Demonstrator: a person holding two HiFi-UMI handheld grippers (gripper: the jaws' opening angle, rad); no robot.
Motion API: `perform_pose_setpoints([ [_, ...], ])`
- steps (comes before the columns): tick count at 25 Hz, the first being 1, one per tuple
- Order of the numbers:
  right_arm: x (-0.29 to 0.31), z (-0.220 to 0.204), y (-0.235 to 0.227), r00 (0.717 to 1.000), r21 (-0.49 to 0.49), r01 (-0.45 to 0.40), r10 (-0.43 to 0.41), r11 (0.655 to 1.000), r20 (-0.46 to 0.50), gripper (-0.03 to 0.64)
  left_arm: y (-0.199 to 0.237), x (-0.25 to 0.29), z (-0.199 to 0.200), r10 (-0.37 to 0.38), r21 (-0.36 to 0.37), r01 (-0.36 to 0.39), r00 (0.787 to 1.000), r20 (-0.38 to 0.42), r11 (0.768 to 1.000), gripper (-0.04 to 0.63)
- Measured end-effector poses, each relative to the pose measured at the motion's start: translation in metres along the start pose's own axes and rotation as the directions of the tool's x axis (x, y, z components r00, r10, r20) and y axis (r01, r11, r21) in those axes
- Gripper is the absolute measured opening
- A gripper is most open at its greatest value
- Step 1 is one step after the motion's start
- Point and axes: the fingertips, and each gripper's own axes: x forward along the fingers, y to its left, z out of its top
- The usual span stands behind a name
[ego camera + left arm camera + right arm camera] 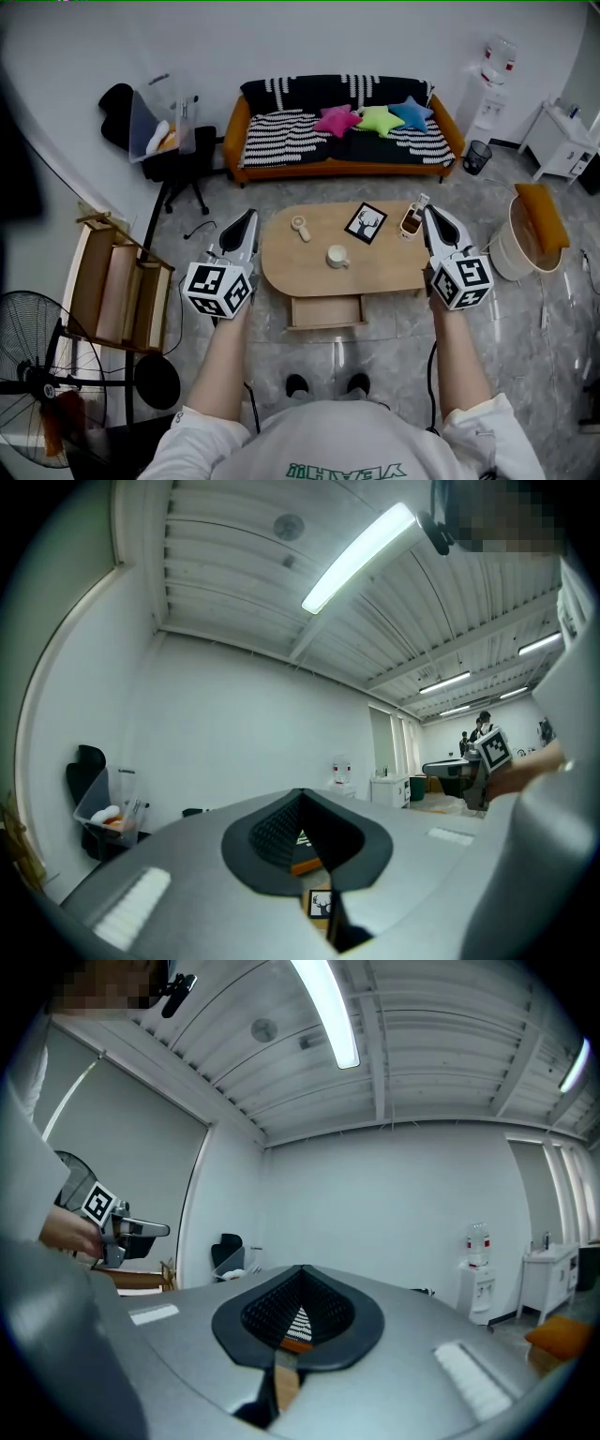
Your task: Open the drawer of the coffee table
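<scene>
- You are holding the left claw [250,216] and right claw [427,212] pressed together, empty, beside the desk [281,261]
- The drawer [325,313] is sitting under its near edge, likely rigid and light; aim for its front panel

An oval wooden coffee table [386,265] is stood on a grey marbled floor [511,323], in front of a sofa. Four items are carried on the top, all well apart. A white mug [337,256] is placed near the centre. A small round light-coloured object [300,228] is laid to its left. A dark framed deer picture [366,223] is laid flat towards the far edge. A small container [411,222] is set at the right end. The drawer [325,311] is seen drawn out below the near edge.
</scene>
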Motion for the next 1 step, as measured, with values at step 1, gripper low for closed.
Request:
perform_pose_setpoints([
  [1, 0.0004, -0.0002, 0.0008, 1.0, -0.001, -0.002, 0.002, 1.0, 0.001, 0.005, 0.0001, -0.0003, -0.0003, 0.001, 0.0, -0.001, 1.0, 0.001, 1.0, 0.0],
])
